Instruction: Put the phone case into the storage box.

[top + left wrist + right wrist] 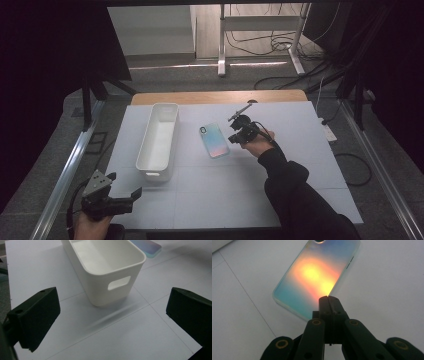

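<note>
Right now the right gripper (239, 131) sits at the right edge of the phone (214, 140), which lies flat near the middle of the white worktop (300, 150), just right of the bin (159, 140). Its fingers (328, 302) are pressed together with nothing between them — the right gripper view makes that plain, the two black tips meeting at the phone's long edge. Whether the tips actually touch the phone I cannot tell from either picture.

From the high view the phone looks pale pink and blue; seen from the right gripper it glows orange and yellow at the centre, fading to teal — an iridescent, glossy back with a thin pale rim and rounded corners. A camera lens shows at its far end, cut off by the frame there.

The left gripper (120, 197) hangs low at the worktop's near left corner, its fingers (37, 315) spread wide and holding nothing. Its own view looks at the bin's near end: smooth white plastic, rounded corners, slightly tapered walls, an oblong handle slot cut through, empty inside. A corner of the phone peeks in beyond it.

From above the person's dark sleeve (300, 200) covers much of the right forearm, and the left hand is cut off by the bottom edge. Faint seam lines cross the matte worktop.
</note>
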The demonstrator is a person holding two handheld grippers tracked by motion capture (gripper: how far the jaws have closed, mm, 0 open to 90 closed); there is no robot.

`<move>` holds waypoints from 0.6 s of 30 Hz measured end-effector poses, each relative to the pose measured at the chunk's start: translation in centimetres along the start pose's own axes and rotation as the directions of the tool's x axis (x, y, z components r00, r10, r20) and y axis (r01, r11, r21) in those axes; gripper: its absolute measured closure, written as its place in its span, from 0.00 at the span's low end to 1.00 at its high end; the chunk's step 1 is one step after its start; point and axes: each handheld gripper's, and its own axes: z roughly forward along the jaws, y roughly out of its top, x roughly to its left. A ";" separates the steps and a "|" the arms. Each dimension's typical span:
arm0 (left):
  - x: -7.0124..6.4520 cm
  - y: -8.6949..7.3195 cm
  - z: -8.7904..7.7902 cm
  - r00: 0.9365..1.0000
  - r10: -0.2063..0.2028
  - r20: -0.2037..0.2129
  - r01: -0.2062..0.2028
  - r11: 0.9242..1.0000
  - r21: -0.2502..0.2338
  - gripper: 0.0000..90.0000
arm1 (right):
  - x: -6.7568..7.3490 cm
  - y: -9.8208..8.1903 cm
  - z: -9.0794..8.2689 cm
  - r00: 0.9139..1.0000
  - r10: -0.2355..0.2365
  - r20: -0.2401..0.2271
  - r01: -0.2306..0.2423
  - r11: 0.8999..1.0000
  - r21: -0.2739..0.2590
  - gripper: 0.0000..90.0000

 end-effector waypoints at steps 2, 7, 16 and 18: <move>0.0 0.0 0.0 1.000 0.000 0.000 0.000 1.000 0.000 0.00 | 0.0 0.0 0.2 1.000 0.000 -0.006 0.000 1.000 0.006 1.00; 0.0 0.0 0.0 1.000 0.001 -0.002 -0.001 1.000 0.000 0.00 | 0.4 0.0 0.9 0.999 -0.006 -0.034 0.006 1.000 0.005 0.99; -0.1 0.0 0.0 1.000 0.002 -0.004 -0.002 1.000 0.001 0.00 | 2.4 0.9 2.2 0.995 -0.057 -0.078 0.056 0.998 -0.015 0.99; -0.1 0.0 0.0 1.000 0.001 -0.003 -0.001 1.000 0.002 0.00 | 2.9 1.2 2.6 0.994 -0.066 -0.087 0.065 0.998 -0.018 1.00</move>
